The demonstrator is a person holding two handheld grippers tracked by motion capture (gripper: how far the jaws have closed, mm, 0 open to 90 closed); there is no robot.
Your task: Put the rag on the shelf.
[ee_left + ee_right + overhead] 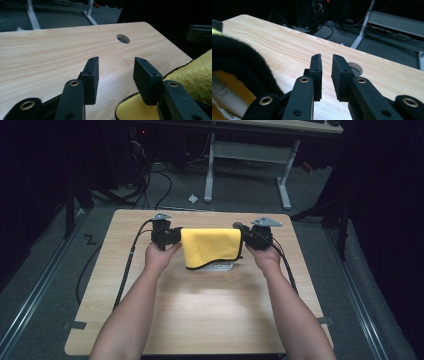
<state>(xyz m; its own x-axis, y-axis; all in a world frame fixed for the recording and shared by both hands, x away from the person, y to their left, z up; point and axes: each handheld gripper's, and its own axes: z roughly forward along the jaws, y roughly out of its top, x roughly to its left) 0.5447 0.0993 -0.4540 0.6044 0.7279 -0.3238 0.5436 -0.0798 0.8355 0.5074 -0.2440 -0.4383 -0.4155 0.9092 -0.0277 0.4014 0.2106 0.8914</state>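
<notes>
Yellow cloth draped between two hand-held grippers at the far middle of the table.

The yellow cloth [211,247] with a dark-edged hem sits just above the centre of the high view, folded over so its lower edge hangs onto a pale flat item [218,267] beneath it, too small to identify. The left gripper [165,235] and the right gripper [256,236] flank it at either side, apparently to steady or spread it. In the left gripper view the jaws stand spread with bare table [50,55] between them, the cloth beside one jaw. In the right gripper view the jaws are nearly together, a narrow gap, pinching nothing.
</notes>
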